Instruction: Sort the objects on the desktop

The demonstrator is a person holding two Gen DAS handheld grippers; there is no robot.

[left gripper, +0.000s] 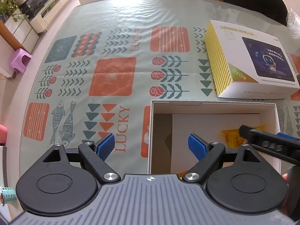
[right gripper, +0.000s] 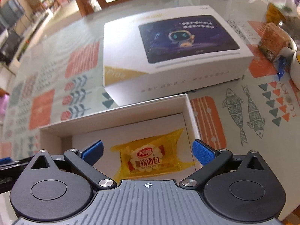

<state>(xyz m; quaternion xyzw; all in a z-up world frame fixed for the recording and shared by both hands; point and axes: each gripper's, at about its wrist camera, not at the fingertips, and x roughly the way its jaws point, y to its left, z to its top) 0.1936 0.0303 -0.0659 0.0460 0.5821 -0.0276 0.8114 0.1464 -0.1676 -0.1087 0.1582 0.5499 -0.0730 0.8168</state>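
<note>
Right hand-held gripper (right gripper: 148,152) nearest, blue pads spread wide, holding nothing, directly above the yellow bread packet (right gripper: 148,159).
Packet lies flat inside the open white box (right gripper: 112,110), long axis crosswise between the pads; left hand-held gripper (left gripper: 151,145), equally spread and empty, hovers at the box's left wall.

a yellow bread packet (right gripper: 150,159) lies flat (label up) inside the open white box (right gripper: 116,115).
</note>
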